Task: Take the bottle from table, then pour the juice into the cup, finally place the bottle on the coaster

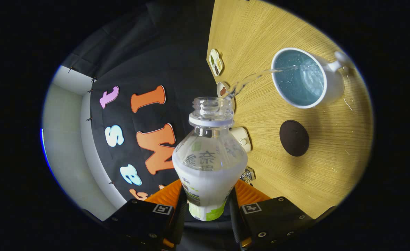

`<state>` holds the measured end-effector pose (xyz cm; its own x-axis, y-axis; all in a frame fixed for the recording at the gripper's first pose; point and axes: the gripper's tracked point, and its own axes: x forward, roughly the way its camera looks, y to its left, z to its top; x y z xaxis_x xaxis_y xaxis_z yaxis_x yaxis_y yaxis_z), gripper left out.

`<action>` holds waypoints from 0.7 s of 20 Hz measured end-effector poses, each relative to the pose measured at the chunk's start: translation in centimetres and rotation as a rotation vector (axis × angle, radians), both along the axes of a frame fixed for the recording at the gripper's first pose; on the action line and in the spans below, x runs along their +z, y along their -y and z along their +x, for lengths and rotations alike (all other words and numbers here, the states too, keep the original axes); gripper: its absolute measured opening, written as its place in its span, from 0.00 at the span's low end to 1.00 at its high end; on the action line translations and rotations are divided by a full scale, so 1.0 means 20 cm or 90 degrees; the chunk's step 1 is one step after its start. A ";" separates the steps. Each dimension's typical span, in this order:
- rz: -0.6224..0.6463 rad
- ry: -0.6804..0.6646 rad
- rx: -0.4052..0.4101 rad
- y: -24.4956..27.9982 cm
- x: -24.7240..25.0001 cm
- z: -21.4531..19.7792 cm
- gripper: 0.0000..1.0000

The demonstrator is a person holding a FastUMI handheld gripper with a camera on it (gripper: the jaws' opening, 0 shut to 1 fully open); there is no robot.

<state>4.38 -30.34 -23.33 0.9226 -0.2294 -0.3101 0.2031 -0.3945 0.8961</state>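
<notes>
Wood-grain counter tilted beyond the jaws. Gripper jaws clenched on clear, uncapped bottle with white label, tipped toward white cup; thin stream arcing into its blue interior. Dark round coaster just beside cup.

tongs: two blocky housings w/ ribbed inner faces showing
markings: square coded tag sitting on top of ea. housing
screws: round heads dotting both housings' outer faces
</notes>
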 end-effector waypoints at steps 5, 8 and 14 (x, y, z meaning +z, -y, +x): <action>0.010 -0.001 0.000 0.00 0.01 0.02 0.57; 0.015 -0.002 -0.001 0.00 0.00 0.02 0.57; 0.010 0.004 -0.002 0.02 0.02 0.03 0.57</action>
<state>4.95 -30.64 -22.99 0.9241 -0.2271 -0.3073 0.1956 -0.4097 0.8910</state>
